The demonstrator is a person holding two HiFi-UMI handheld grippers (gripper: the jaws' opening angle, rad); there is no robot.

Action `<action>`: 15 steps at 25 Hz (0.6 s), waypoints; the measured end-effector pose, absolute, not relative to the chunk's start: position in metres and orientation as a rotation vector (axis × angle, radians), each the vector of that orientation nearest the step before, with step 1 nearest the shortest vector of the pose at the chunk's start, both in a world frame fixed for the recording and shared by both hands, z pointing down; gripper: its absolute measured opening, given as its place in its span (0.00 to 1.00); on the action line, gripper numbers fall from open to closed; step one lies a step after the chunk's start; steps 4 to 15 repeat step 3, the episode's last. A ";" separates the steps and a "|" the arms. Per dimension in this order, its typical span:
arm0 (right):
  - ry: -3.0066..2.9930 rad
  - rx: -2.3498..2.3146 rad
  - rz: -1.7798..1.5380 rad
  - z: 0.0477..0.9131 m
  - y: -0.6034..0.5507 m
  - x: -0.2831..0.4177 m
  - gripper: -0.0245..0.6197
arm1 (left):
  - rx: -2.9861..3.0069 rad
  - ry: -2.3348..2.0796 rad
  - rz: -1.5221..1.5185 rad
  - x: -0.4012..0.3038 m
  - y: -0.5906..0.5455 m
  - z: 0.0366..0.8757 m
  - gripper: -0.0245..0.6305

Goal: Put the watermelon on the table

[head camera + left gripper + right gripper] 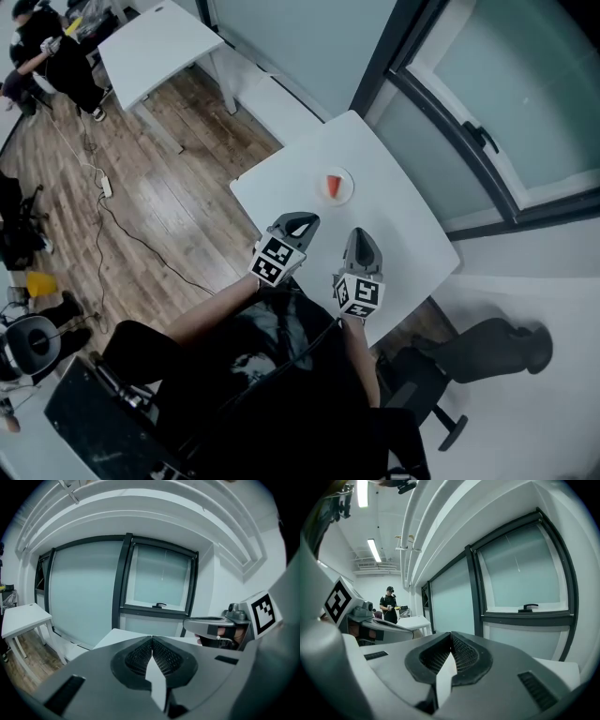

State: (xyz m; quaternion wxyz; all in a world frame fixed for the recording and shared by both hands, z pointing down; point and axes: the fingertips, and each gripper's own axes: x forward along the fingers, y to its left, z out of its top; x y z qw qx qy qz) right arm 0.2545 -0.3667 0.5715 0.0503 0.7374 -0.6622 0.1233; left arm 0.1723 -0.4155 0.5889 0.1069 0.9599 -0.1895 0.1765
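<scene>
A red wedge of watermelon (333,186) lies on a small white plate (346,177) near the middle of the white table (394,211). Both grippers hover over the table's near part, well short of the plate. My left gripper (305,220) is shut with nothing between its jaws; in its own view the black ribbed pads (140,657) meet at the tips. My right gripper (361,239) is shut and empty too, and its pads (464,654) touch. Neither gripper view shows the watermelon.
A second white table (155,47) stands at the far left on the wood floor, with a person (52,56) beyond it. A cable (122,230) runs across the floor. A dark office chair (469,361) sits at the table's near right. Large windows (497,94) line the wall.
</scene>
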 end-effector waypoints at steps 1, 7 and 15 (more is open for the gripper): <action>-2.017 2.245 0.377 0.572 -0.366 0.253 0.06 | 2.826 -0.557 0.531 0.171 -0.414 0.590 0.04; -2.021 2.242 0.380 0.573 -0.365 0.249 0.06 | 2.823 -0.558 0.549 0.166 -0.412 0.593 0.04; -2.021 2.242 0.380 0.573 -0.365 0.249 0.06 | 2.823 -0.558 0.549 0.166 -0.412 0.593 0.04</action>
